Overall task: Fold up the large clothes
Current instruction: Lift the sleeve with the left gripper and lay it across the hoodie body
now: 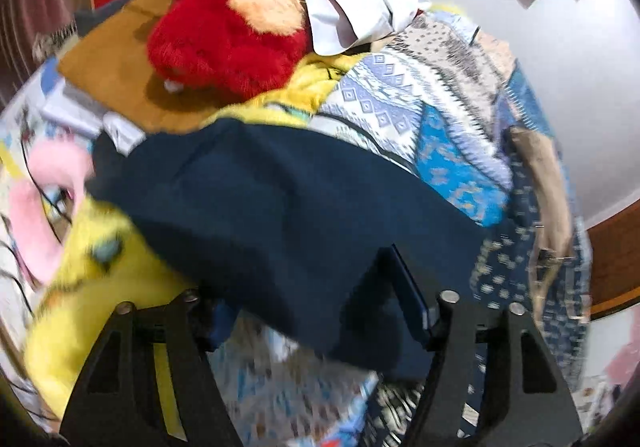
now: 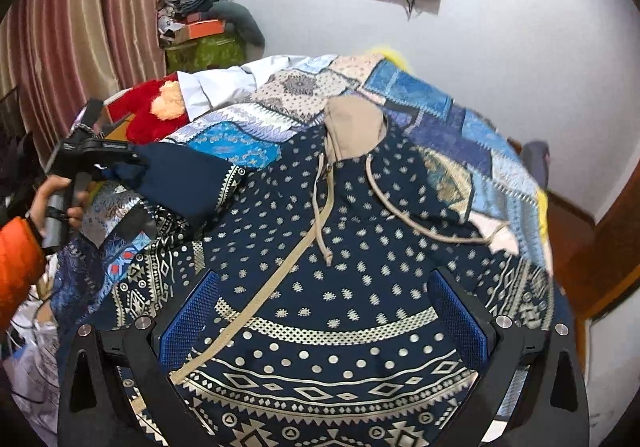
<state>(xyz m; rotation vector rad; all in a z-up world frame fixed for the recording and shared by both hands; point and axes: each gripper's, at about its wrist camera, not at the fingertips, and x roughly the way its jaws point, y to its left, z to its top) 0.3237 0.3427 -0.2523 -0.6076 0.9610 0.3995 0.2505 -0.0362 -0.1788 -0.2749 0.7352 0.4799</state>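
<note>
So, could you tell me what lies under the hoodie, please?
The hoodie lies spread on a blue patchwork quilt, which shows around it. Whatever sits directly beneath its body is covered.

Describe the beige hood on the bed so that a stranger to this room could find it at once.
Start from the patchwork quilt in blues and greys that covers the bed. On it lies a navy hoodie printed with pale dots and geometric bands. The hood is at its far end, toward the white wall: the only plain beige cloth there, with two beige drawstrings trailing down over the print.
</note>
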